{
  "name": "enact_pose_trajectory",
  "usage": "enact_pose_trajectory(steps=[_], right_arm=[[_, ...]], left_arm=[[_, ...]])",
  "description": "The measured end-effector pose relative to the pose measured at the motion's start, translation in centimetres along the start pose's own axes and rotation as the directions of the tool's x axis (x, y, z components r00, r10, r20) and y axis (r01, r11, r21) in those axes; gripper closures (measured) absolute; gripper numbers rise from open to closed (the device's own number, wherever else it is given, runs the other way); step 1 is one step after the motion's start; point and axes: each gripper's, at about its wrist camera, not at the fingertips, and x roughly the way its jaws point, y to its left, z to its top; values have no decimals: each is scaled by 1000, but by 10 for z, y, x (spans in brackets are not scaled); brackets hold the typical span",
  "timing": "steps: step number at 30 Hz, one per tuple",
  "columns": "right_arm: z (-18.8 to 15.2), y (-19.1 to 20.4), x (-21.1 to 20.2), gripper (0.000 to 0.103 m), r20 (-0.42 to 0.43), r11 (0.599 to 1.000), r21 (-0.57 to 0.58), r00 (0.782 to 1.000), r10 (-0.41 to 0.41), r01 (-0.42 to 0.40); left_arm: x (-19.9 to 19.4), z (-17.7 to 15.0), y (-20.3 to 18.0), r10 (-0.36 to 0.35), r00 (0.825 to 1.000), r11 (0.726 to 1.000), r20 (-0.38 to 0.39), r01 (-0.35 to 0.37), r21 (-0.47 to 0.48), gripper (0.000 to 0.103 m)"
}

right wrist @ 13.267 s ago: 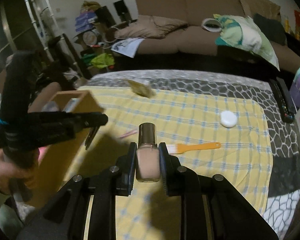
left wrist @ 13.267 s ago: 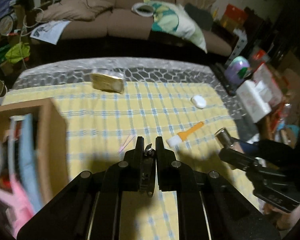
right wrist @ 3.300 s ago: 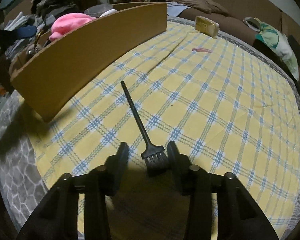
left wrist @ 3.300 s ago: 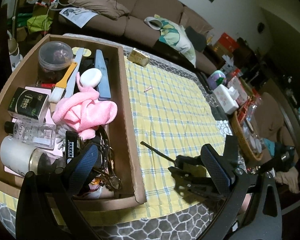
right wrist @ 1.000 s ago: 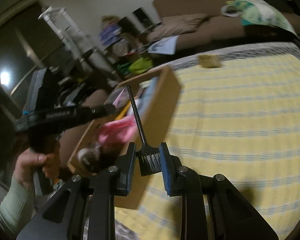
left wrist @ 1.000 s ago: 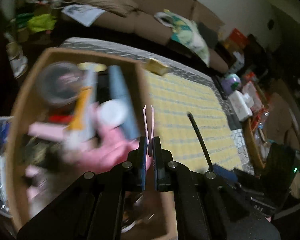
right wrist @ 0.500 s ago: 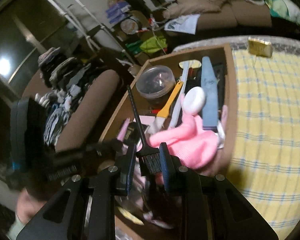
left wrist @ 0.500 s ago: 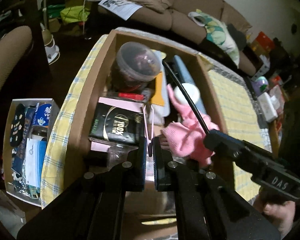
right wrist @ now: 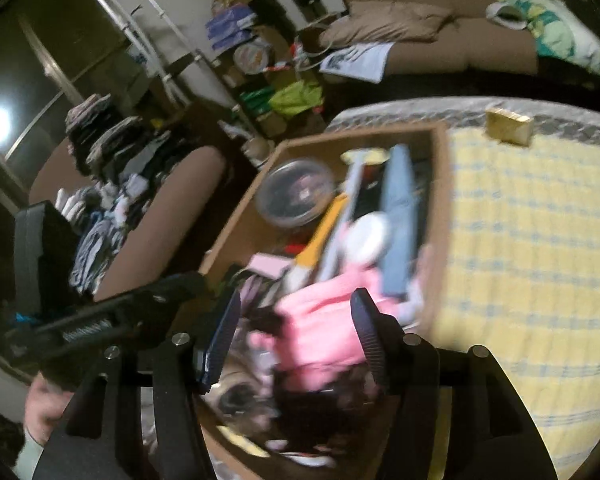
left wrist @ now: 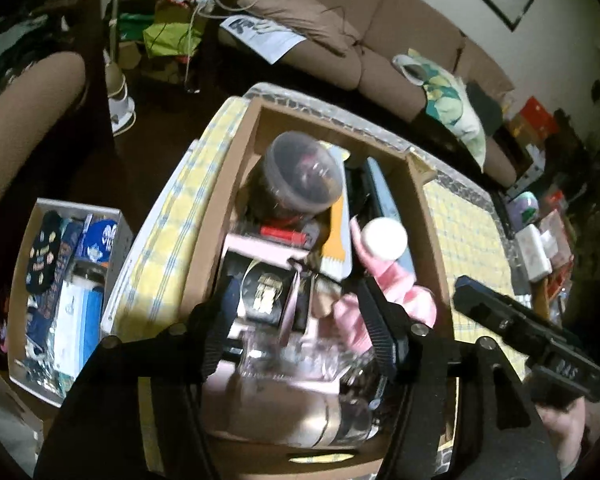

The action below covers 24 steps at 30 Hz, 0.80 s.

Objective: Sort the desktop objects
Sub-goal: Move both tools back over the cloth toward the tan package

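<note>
A brown cardboard box (left wrist: 236,152) full of small items stands on the yellow checked tablecloth (left wrist: 472,236). My left gripper (left wrist: 296,320) is open above the box, with pink tweezers (left wrist: 290,308) lying loose between its fingers. My right gripper (right wrist: 296,328) is open and empty over the pink cloth (right wrist: 324,320) in the box (right wrist: 442,200); its view is blurred. The black brush is not visible. A yellow packet (right wrist: 508,125) lies on the cloth at the far edge.
In the box are a lidded round tub (left wrist: 306,176), an orange-handled brush (left wrist: 338,236), a white round case (left wrist: 384,237), a blue strip (left wrist: 388,196) and a black tin (left wrist: 264,294). A floor bin (left wrist: 60,292) stands left. A sofa (left wrist: 364,56) is behind.
Both grippers have opened. The left let go of the pink tweezers and the right let go of the black brush over the box. The right gripper pulled back a little.
</note>
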Motion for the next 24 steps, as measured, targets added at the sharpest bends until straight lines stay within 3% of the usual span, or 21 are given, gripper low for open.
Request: enact_pose_trajectory(steps=[7,16,24], right_arm=[[26,-55,-35,40,52,993,-11,992,-114,114],[68,-150,-39,40,81,951,-20,948,-307,310],[104,-210,-7,40,103,930,-62,929,-355,363]], left_arm=[[21,38,-51,-17,1000,997,1,17,71,25],[106,98,-146,16,997,974,-81,3,225,25],[187,155,-195,2,991,976,-132,27,218,25]])
